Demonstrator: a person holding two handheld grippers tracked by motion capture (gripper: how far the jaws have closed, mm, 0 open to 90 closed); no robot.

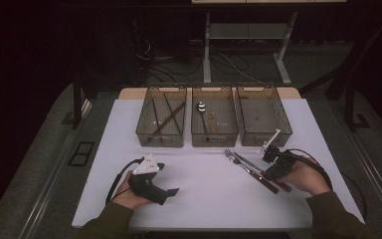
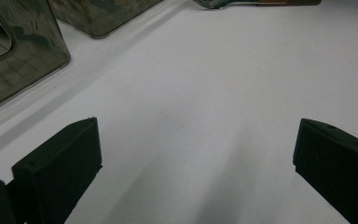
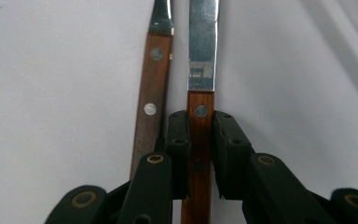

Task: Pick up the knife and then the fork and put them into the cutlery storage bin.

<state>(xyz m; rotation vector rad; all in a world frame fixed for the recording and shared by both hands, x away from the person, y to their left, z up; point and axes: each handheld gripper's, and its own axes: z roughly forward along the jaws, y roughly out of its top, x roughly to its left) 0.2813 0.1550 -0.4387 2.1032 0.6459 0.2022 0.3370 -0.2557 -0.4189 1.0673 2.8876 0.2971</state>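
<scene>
My right gripper (image 3: 200, 154) is clamped on the knife (image 3: 200, 93) by its wooden handle, beside the fork (image 3: 154, 88), on the white table (image 1: 204, 189) before the three bins; my left gripper (image 1: 151, 181) rests wide open, holding nothing, I think to wait its turn.

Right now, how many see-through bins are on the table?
3, in a row at the table's far side: the left bin holds dark sticks, the middle bin holds a spoon, and the right bin looks empty.
</scene>
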